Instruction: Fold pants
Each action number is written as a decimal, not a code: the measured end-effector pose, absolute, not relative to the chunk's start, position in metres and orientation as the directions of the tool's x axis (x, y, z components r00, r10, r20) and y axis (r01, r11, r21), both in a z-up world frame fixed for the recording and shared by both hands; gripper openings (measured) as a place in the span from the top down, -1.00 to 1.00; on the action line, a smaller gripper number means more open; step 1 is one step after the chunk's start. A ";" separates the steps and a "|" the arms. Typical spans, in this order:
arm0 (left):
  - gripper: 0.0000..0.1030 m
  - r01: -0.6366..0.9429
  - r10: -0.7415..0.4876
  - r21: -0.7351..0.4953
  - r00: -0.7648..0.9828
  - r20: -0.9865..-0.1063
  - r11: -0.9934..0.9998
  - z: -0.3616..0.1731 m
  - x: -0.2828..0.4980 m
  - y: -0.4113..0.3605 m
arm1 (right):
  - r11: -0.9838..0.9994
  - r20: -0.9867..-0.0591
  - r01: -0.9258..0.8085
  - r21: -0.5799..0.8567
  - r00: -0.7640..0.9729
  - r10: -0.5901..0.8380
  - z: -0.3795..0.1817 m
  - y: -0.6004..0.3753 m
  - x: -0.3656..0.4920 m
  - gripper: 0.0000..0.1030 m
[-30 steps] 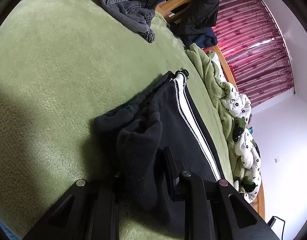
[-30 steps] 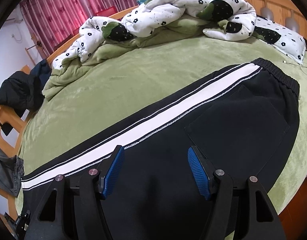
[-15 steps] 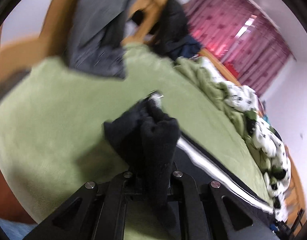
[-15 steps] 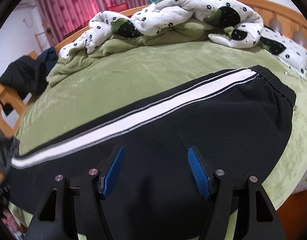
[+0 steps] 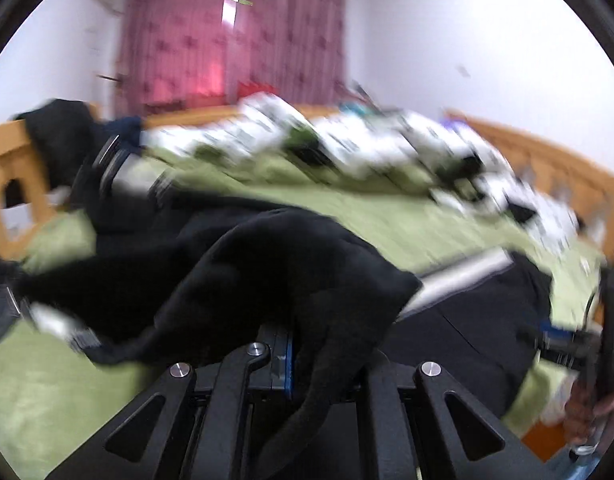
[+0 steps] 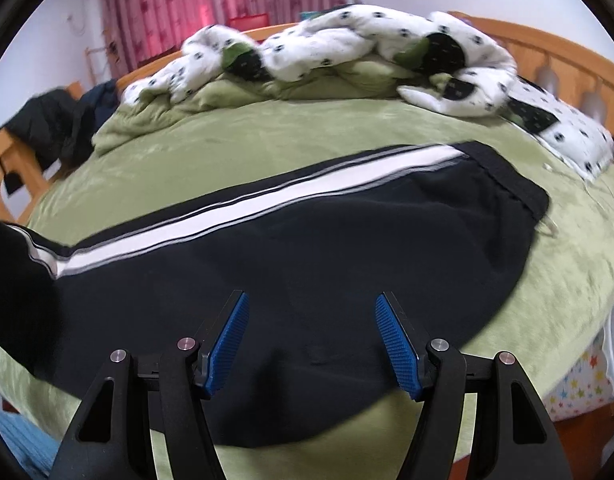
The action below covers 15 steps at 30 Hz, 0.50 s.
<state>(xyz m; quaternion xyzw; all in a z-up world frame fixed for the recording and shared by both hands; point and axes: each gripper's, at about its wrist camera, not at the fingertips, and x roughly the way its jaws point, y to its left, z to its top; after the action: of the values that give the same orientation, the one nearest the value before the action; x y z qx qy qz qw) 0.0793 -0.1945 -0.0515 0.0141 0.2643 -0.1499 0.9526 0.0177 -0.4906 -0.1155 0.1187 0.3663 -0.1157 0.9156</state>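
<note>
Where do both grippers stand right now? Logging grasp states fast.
Left gripper: shut on the pants, a bunched black end.
Right gripper: open, holding nothing, above the pants.

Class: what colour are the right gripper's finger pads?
Blue, ribbed pads; clearest in the right wrist view.

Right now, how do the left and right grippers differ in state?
The left gripper is shut on the pants, a bunched leg end draped over it; the right gripper is open and holds nothing. The left view is motion-blurred; the right view is fairly sharp. Both have blue fingers and point over the pants.
</note>
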 end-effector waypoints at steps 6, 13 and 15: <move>0.74 0.385 -0.329 -0.099 0.594 -0.734 0.918 -0.144 0.086 -0.278 | 0.899 -0.697 0.387 0.204 0.702 -0.144 -0.124 -0.532 -0.004 -0.28; 0.42 0.445 -0.468 -0.237 0.530 -0.708 0.863 -0.138 0.056 -0.244 | 0.918 -0.705 0.343 0.200 0.701 -0.108 -0.130 -0.524 0.000 -0.28; 0.41 0.440 -0.487 -0.266 0.529 -0.695 0.858 -0.129 0.049 -0.223 | 0.930 -0.704 0.316 0.188 0.704 -0.097 -0.129 -0.513 0.006 -0.28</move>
<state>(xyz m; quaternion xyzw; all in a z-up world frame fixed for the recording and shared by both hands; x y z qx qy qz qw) 0.0494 -0.2232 -0.1295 -0.0288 0.4061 -0.2653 0.8740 0.0059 -0.5126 -0.1289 0.1489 0.3678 -0.1133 0.9109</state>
